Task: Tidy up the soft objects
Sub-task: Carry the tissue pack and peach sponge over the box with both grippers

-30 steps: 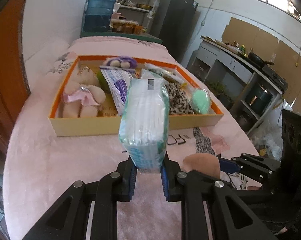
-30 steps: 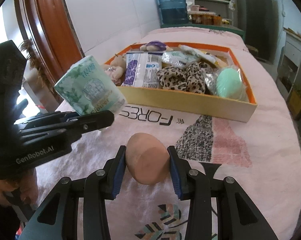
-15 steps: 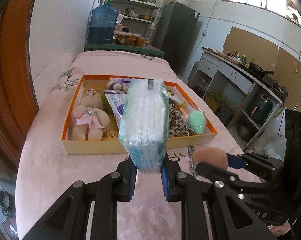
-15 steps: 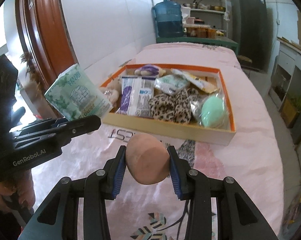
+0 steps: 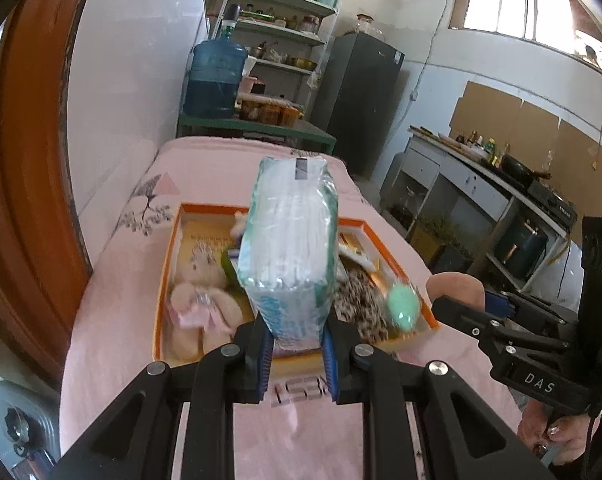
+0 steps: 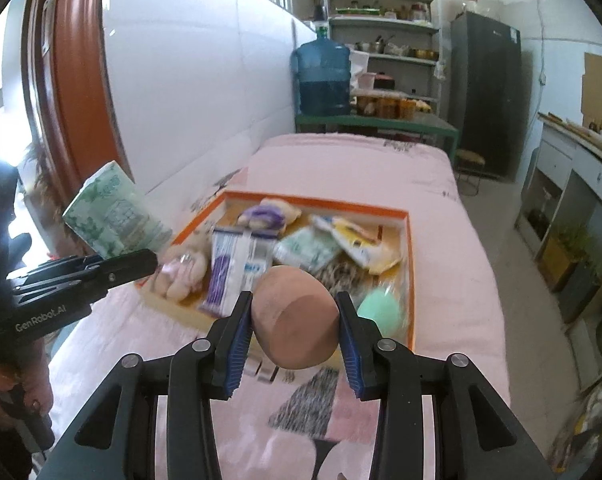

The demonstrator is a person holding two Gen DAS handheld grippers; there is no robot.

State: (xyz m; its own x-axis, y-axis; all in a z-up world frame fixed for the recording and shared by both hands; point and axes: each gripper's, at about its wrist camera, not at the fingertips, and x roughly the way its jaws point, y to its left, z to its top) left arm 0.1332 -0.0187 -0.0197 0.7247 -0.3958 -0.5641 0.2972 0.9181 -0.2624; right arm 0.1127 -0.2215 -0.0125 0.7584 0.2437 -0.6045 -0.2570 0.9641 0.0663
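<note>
Both hands are carrying stuff toward the tray (image 6: 411, 264), so here's what I'd be watching. The right gripper (image 6: 295, 336) is squeezing a tan sponge (image 6: 297, 316) between its pads, jaws roughly half apart, and it's hanging in the air just on the near side of the tray. The left gripper (image 5: 295, 344) is pinching a tissue pack (image 5: 291, 248) by its bottom end only, jaws nearly closed, with the pack sticking up tall over the tray's near wall.

That low pinch is the risk: the pack is top-heavy and squishy, so it could be tipping or sliding out on a quick tilt.

The tray is already crowded: a teddy bear (image 5: 199, 300) on its left, leopard cloth (image 5: 359, 300) in the middle, a green sponge (image 6: 379, 308) on its right. Free room looks scarce, though motion blur is smearing things, so dropped items might be bouncing back over the wall.
</note>
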